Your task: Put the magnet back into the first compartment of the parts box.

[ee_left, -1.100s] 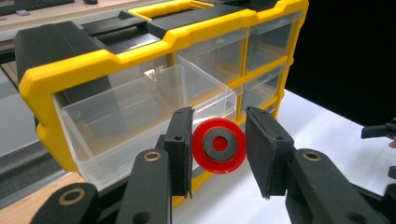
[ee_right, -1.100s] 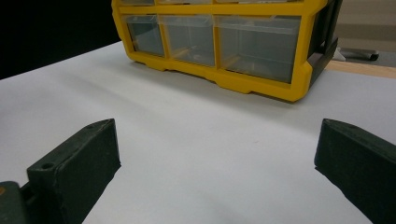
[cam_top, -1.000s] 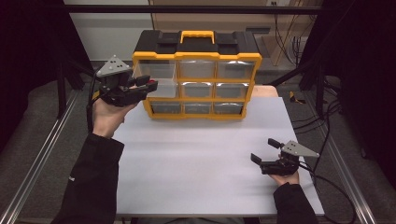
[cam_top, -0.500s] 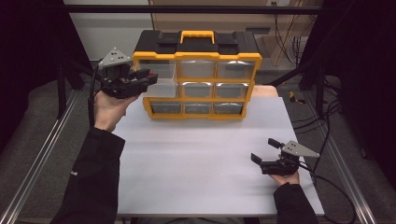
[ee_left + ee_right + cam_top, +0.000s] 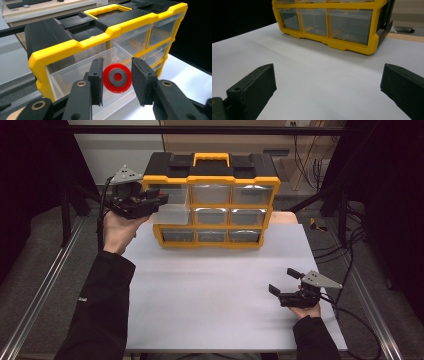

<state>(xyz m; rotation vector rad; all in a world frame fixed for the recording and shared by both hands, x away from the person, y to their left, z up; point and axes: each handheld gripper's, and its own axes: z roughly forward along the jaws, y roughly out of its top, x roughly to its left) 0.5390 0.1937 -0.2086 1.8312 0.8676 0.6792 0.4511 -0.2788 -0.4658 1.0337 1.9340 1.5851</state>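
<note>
The left gripper [image 5: 161, 199] is raised at the top-left corner of the drawer cabinet [image 5: 215, 202], level with its upper row. Its jaws stand a little apart and clamp a red ring [image 5: 117, 78] with a dark grey centre, seemingly a magnet or washer set in red plastic, though the view is too poor to be sure. The ring hangs directly above the pulled-out drawer [image 5: 100, 82], the top-left one, which suggests the gripper is held there so the ring can be dropped straight in.

The right gripper [image 5: 285, 282] rests low on the worktop [image 5: 210, 290] near its front right corner, well apart from the cabinet. Its jaws are spread wide with nothing between them, probably parked out of the way while the other hand works.

The cabinet is a hard plastic box: a black body and lid, a bright yellow frame and carry handle [image 5: 210, 157], and nine clear, boxy drawers in three rows. The open drawer is thin, see-through plastic with a smooth wall. The ring is round and glossy, while the jaw pads are matt black and slightly grainy. The worktop is a plain, pale, smooth sheet.
</note>
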